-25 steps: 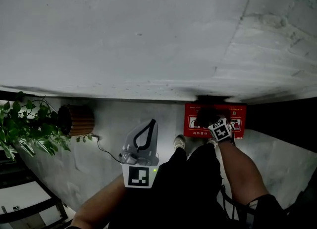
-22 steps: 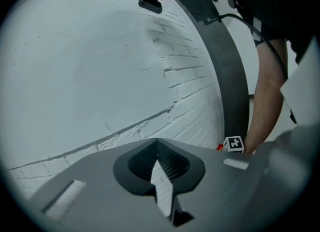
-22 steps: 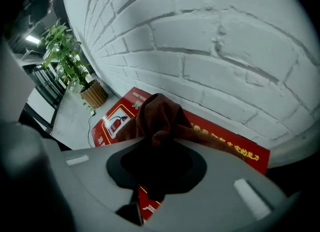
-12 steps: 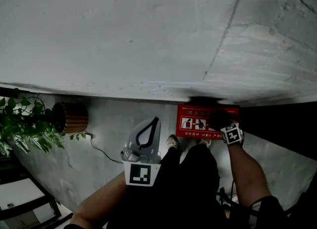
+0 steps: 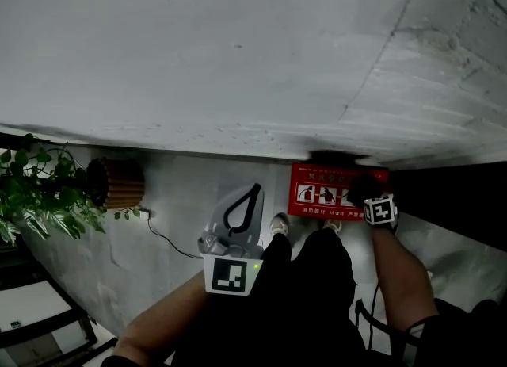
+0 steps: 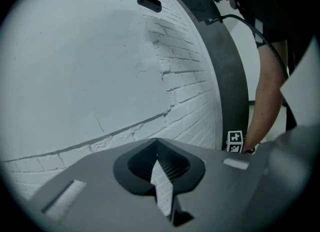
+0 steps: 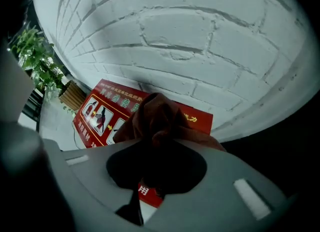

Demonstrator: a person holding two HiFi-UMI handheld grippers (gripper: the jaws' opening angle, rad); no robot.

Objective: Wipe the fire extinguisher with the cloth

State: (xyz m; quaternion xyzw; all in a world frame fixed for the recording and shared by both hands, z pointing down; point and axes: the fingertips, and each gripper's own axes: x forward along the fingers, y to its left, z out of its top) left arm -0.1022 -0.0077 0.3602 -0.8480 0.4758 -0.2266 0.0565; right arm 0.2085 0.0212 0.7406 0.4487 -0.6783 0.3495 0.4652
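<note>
A: Left claw (image 6: 157,145)?
B: Closest in, above the legs (image 5: 309,294). Jaws together, nothing in them, idle
A: Right claw (image 5: 366,196)?
B: Further out, pointing steeply down, clamped on the cloth (image 7: 157,118). It's a dark red wad bunched out past the tips
A: Extinguisher?
B: No cylinder in any view. Only a red box (image 5: 321,193) with extinguisher pictograms, on the floor against the wall (image 5: 238,56). The cloth is over its right end; can't tell if it touches
A: Risks?
B: The wad is thick and the grip looks to be on a fold, so a hard drag could pull it out. The cloth hides the tips, so bare jaw might scrape the box. If the extinguisher sits inside, wiping the box alone likely misses the task. Cable (image 5: 168,240) on the floor left of the shoes, a snag if the feet shift that way
</note>
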